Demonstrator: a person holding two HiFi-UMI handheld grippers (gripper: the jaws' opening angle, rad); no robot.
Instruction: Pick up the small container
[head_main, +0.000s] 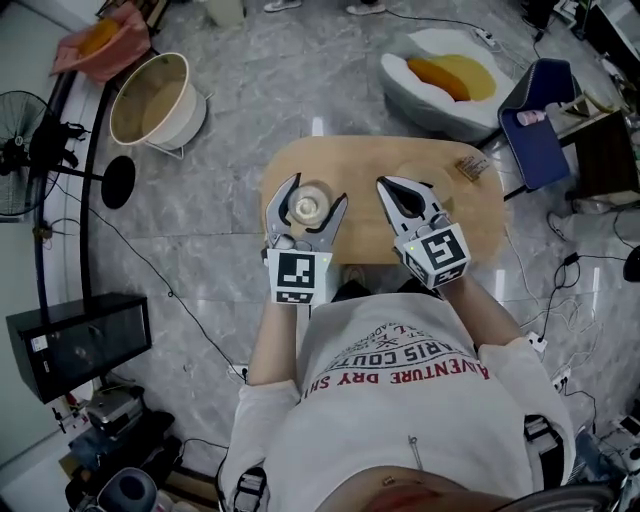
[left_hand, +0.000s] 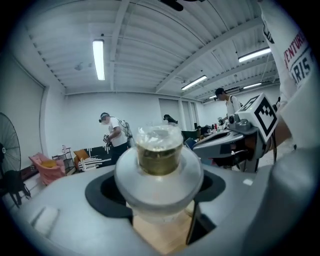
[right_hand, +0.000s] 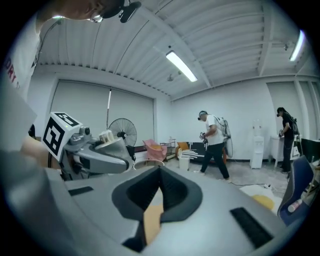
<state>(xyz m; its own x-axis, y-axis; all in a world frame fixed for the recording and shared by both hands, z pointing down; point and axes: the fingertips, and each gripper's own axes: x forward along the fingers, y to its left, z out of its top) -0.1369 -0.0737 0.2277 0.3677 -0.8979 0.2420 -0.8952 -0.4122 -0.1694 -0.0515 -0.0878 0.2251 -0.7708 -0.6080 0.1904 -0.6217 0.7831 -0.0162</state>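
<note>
The small container is a clear jar with a wide white collar. It stands at the left of the round wooden table. My left gripper has its jaws wide on either side of the jar and is shut on it. In the left gripper view the small container sits in the black pads, its collar above them, with table wood showing below. My right gripper hovers over the table's middle, shut and empty. In the right gripper view the right gripper shows its tips meeting.
A small packet lies at the table's right edge. On the floor around it are a white beanbag with an orange cushion, a blue chair, a white tub, a fan and a black box. People stand far off.
</note>
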